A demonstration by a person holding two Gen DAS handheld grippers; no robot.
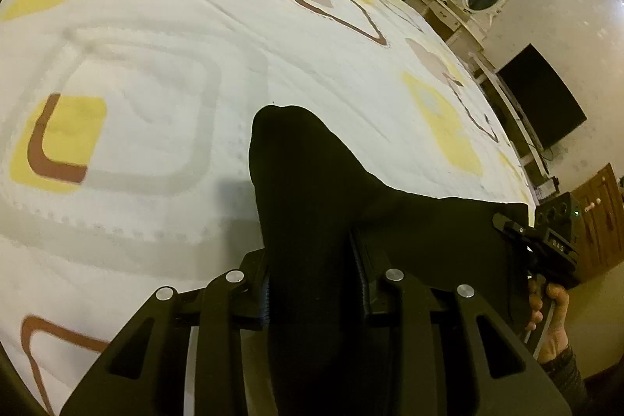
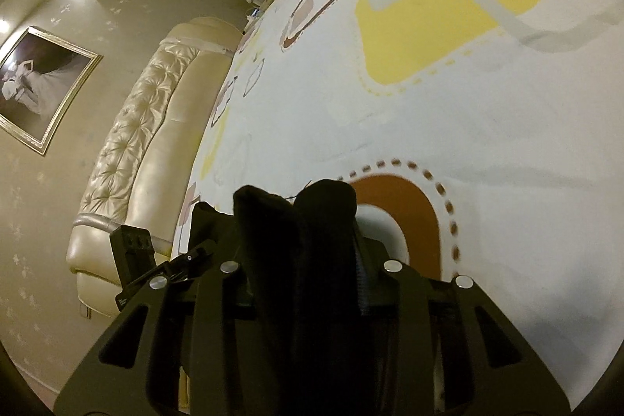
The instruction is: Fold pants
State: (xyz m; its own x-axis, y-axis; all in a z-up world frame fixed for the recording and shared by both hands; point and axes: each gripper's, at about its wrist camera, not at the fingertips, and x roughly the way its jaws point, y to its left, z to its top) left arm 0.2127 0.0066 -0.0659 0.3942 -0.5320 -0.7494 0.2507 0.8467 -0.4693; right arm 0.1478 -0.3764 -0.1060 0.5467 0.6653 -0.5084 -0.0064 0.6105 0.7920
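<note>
1. The left gripper [image 1: 316,283] has its jaws closed partway onto a bunched edge of the black pants [image 1: 312,190]; cloth fills the gap and rises ahead of the jaws.
2. The right gripper [image 2: 300,260] pinches another bunch of the same garment, jaws narrowed on it.
3. Two holds probably keep the edge taut for folding over the bed [image 1: 156,45].
4. Beyond the jaws lies only the patterned quilt.

Warm dim indoor light, ceiling spotlight glare, fisheye-curved edges, slight blur
</note>
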